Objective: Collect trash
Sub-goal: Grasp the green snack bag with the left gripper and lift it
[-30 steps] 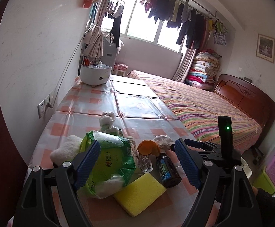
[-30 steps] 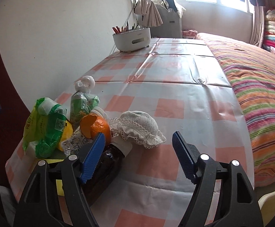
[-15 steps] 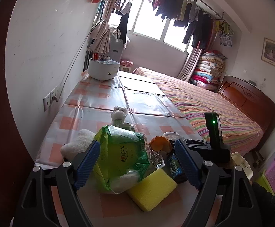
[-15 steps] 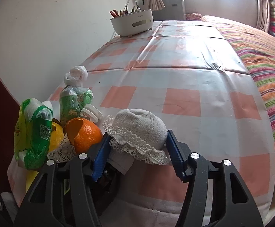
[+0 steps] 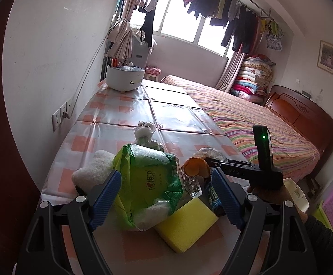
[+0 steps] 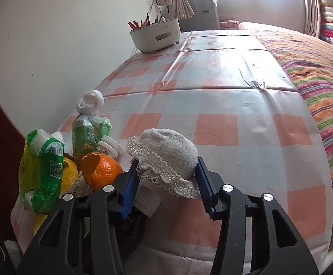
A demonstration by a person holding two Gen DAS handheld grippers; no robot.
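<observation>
Both right gripper [image 6: 165, 181] jaws closing against lace hat [image 6: 166, 154].

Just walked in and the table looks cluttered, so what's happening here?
A person is clearing a checked table with a gripper in each hand. The right gripper has just been closing around a white lace hat, its pads at the hat's sides. The left gripper hovers open over a green bag and a yellow sponge. An orange peel lies beside the hat.
</observation>
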